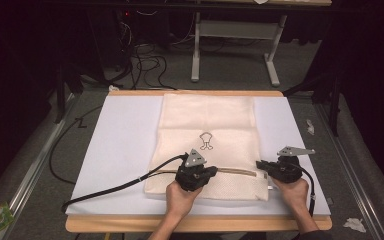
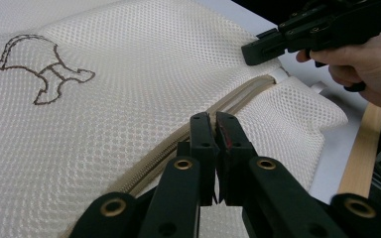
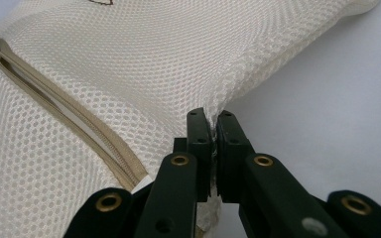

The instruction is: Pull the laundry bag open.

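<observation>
The left gripper (image 2: 213, 124) has its two black jaws pressed together right over the beige zipper (image 2: 178, 144) of a cream mesh laundry bag (image 2: 104, 148). They look closed on the zipper's pull or slider, but the jaws cover that spot, so I cannot tell what, if anything, sits between them. The right gripper (image 3: 212, 126) is clamped narrow on a pinch of the mesh at the bag's side edge, and the cloth rises in a small ridge where it is held.

In the high view the bag (image 1: 207, 130) lies flat on a pale lavender mat (image 1: 120, 145) that covers the wooden table (image 1: 195, 223), its long side running away from the person and a small dark embroidered figure (image 1: 206, 141) near its middle. The zipper (image 1: 235, 172) crosses the near end of the bag from side to side. The left gripper (image 1: 196, 175) sits partway along that line and the right gripper (image 1: 267, 166) at its right end, so the two face each other along the zipper's length.

The coming move likely turns on that axis: a slide along the zipper while the right gripper anchors the edge, and the left hand (image 1: 180, 197) is the nearer one to do it.

The slider is hidden, so which way it would travel cannot be read. The stretch of zipper left of the left gripper is hard to make out beside its black cable (image 1: 120, 187).
</observation>
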Tool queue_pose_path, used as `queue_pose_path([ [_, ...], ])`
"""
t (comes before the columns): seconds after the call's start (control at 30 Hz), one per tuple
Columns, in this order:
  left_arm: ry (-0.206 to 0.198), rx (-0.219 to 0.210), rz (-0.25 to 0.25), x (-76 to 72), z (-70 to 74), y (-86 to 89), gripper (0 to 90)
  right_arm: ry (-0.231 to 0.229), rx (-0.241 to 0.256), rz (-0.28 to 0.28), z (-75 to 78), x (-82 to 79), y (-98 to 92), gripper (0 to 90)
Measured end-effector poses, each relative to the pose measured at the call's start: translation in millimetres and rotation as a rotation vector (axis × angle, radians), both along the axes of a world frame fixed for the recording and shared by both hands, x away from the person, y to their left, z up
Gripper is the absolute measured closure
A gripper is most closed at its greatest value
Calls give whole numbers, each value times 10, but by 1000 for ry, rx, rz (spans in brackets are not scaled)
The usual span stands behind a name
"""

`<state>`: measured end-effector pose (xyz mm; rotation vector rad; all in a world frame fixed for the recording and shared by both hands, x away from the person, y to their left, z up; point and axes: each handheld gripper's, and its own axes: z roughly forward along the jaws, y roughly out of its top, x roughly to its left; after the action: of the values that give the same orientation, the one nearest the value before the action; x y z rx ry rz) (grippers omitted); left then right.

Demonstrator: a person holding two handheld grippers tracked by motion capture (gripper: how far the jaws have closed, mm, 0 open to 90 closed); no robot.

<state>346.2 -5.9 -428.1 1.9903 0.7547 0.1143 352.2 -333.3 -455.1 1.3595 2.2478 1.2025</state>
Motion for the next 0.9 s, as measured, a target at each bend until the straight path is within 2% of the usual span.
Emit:
queue_pose_path([
  [0.3,5,-1,-4,3,7,8,872,0,3,-1,2,-4,3,877],
  [0.6,-11,5,4,-5,40,54,872,-8,0,6,14,4,17,877],
  [0.9,3,-7,19,14,43,128,872,-3,-7,6,17,13,18,877],
])
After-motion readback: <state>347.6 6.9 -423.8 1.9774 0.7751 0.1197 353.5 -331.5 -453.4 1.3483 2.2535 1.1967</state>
